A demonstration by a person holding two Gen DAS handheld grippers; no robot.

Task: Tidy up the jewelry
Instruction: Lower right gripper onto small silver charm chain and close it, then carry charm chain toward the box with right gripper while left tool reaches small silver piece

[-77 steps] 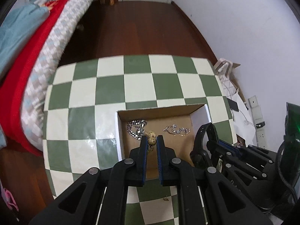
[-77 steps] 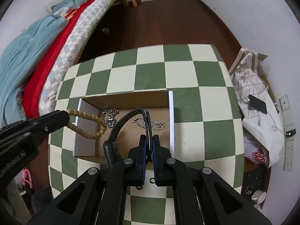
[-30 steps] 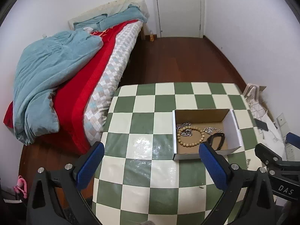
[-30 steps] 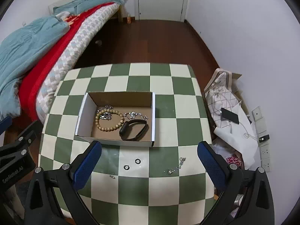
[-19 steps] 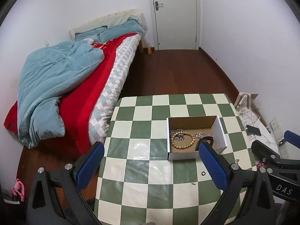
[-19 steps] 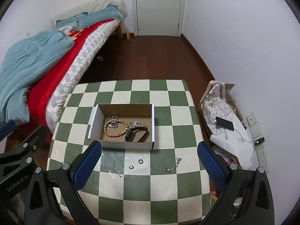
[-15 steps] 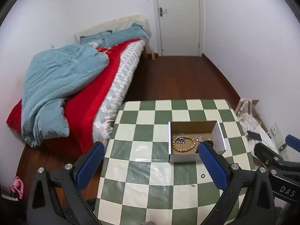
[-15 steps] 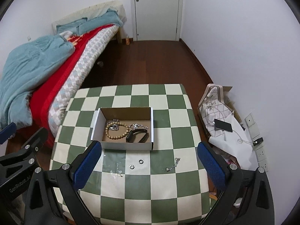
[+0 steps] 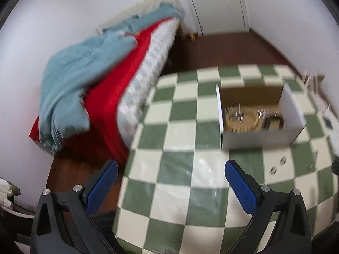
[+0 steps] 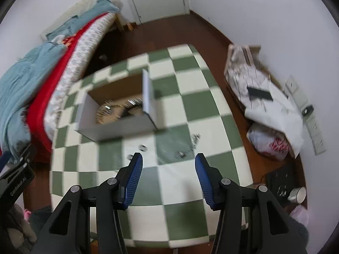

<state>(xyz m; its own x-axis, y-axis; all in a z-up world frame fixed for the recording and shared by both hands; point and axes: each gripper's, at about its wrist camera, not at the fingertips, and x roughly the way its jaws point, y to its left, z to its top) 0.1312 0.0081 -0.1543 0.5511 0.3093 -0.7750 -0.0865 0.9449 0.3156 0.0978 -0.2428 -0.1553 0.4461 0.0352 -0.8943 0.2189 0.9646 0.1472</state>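
Both my grippers are wide open and empty, left gripper and right gripper hovering over the near edge of the table. The box holds bracelets already; two small rings and a chain lie loose just in front. I'd drop the right one low, straddle the chain, pinch gently.

Both pictures are smeared. The things inside the box are fuzzy, so the beads and chains run together. The little rings near the table's front edge are too small and blurry to make out.
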